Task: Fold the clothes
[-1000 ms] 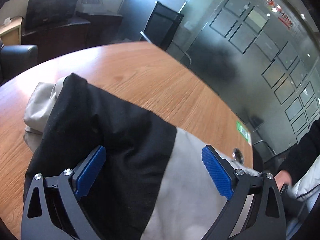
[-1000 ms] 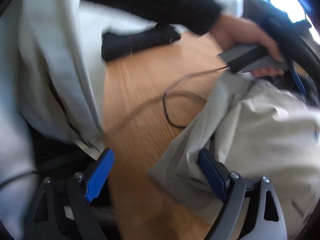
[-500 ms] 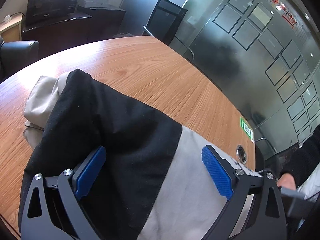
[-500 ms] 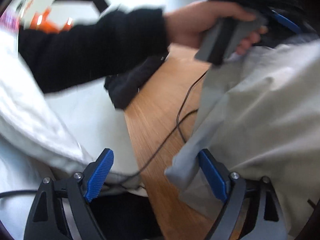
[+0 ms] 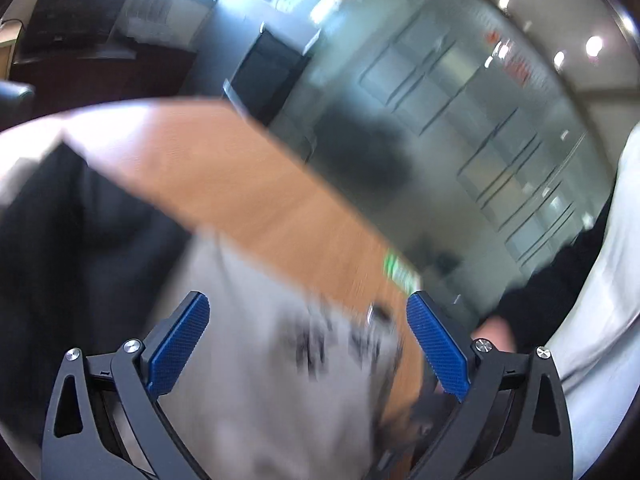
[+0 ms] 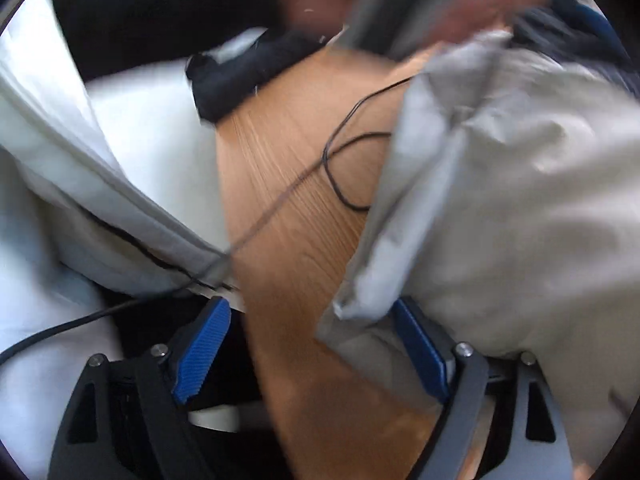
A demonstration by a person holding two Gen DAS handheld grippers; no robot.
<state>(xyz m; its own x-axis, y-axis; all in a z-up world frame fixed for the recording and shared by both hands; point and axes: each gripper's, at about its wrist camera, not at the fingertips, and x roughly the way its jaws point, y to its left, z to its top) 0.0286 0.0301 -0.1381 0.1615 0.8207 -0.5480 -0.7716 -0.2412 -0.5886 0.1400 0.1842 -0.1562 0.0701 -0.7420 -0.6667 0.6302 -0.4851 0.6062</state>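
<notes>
The grey and black jacket (image 5: 248, 360) lay on the bench (image 5: 256, 196). Both the left gripper (image 5: 308, 344) and right gripper (image 6: 312, 352) had fingers apart, probably ready to grab an edge for folding.

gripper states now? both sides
Left gripper: open, holding nothing, above the grey garment.
Right gripper: open, holding nothing; garment corner drapes over one finger.

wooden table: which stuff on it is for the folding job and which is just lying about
For the job:
- light grey fabric garment with black panel, also in the right wrist view
- left hand-held gripper, open
- right hand-held gripper, open

Lying about:
- thin black cable looped on the wooden table
- small black bundle at the table edge
</notes>
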